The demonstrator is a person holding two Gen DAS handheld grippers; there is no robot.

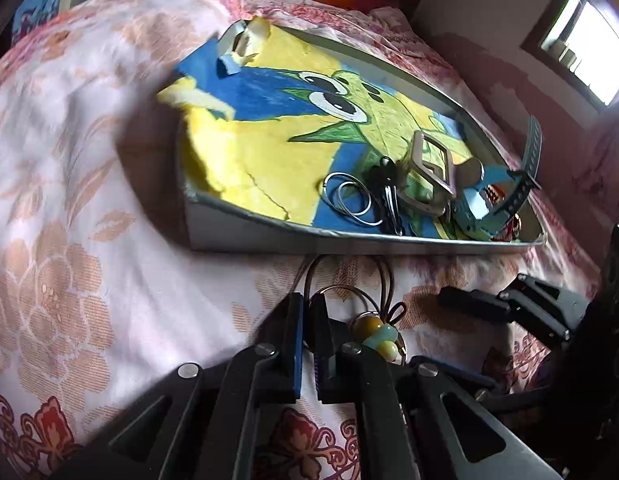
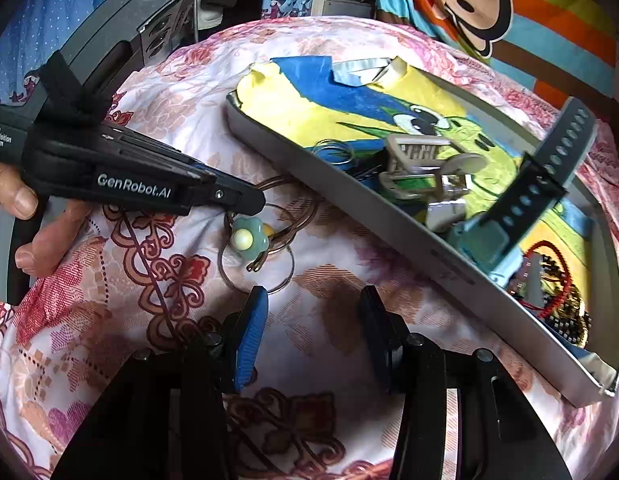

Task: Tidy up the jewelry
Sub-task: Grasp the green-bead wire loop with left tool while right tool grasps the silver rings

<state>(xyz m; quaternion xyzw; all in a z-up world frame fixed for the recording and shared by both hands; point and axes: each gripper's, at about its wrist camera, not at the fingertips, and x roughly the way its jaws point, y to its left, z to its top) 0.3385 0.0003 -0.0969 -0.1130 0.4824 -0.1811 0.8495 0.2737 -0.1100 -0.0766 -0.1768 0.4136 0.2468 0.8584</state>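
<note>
From the left wrist, our left gripper [image 1: 307, 320] is nearly closed on the cord of the flower-bead keyring [image 1: 375, 334], just short of the tray [image 1: 245, 236]. From the right wrist, our right gripper [image 2: 313, 300] gapes empty, keyring ahead-left.

A brown cord necklace [image 2: 283, 216] with a green flower bead [image 2: 247, 240] lies on the bedspread beside the tray [image 2: 349, 196]. Inside the tray lie wire hoops [image 1: 349, 200], a silver clasp [image 1: 429, 164] and a teal watch [image 2: 521, 204].
</note>
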